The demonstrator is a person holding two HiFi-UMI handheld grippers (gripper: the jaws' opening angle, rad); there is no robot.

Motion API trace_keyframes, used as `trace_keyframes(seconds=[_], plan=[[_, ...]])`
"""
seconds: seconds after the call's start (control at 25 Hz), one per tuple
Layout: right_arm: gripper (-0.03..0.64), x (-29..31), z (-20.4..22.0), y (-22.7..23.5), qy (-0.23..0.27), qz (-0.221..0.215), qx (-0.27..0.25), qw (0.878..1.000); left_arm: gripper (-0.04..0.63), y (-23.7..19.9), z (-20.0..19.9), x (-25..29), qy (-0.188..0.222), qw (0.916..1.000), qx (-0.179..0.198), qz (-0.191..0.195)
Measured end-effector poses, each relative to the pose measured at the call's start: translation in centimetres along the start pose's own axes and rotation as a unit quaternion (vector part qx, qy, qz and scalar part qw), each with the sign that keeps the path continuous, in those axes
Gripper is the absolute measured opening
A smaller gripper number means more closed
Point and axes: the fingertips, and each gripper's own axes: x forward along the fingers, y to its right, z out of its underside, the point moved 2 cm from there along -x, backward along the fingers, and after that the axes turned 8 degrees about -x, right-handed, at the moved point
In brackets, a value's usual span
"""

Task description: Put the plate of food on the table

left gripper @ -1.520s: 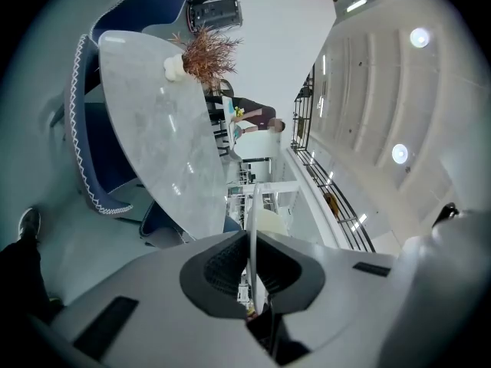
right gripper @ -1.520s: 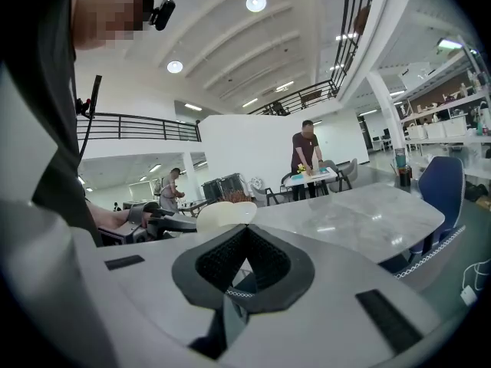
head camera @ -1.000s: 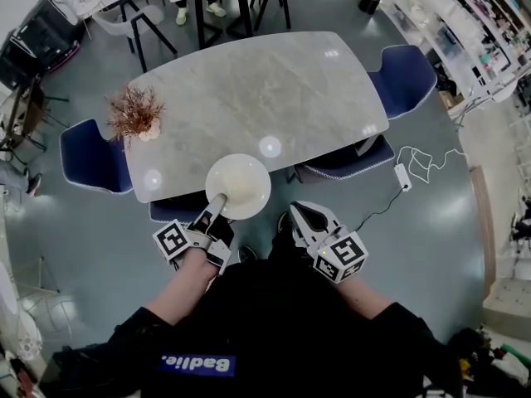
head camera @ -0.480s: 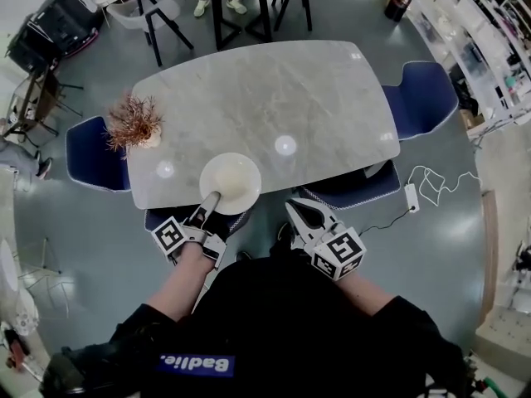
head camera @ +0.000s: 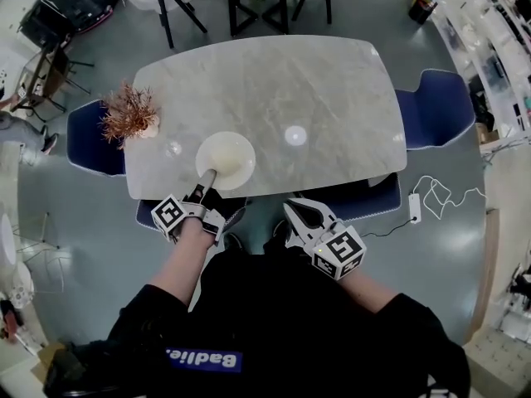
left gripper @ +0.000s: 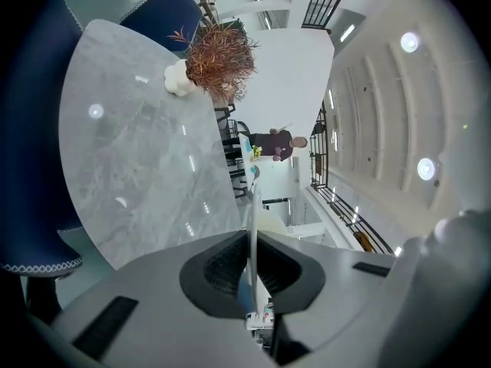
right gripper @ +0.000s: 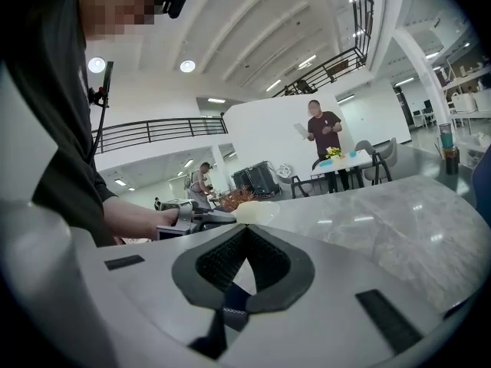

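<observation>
Left gripper [head camera: 205, 191], jaws clamped on near rim of white plate [head camera: 226, 157]; plate extends ahead over marble table [head camera: 315, 89] edge. Right gripper [head camera: 295, 212], jaws together, empty, alongside.

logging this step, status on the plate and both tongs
Left tongs shut on plate rim; right tongs shut, empty, short of table. Plate over near table edge, touchdown unclear. Dried plant off left, apart.

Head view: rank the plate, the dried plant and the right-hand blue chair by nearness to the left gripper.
From the left gripper:
1. Plate, its rim in the fingers, near table edge.
2. Dried plant, table's left end.
3. Blue chair, far right.
</observation>
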Motion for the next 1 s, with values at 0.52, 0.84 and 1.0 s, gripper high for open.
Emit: trace_keyframes(seconds=[0.52,0.84,1.0], plan=[[0.009,-1.1,1.1,3.4,-0.024,0.066,0.022,0.997,0.023,-6.2,-4.8,9.7,-0.022,0.9991,0.031,0.019],[0.01,-1.5,2.8,4.1,-0.059,0.116,0.042,0.991,0.023,-12.2,-7.9,13.6,-0.023,0.9987,0.036,-0.029],[0.009,-0.7,3.3,4.0,-0.073,0.129,0.049,0.988,0.023,-13.4,-9.0,15.8,-0.035,0.9974,0.044,-0.047]])
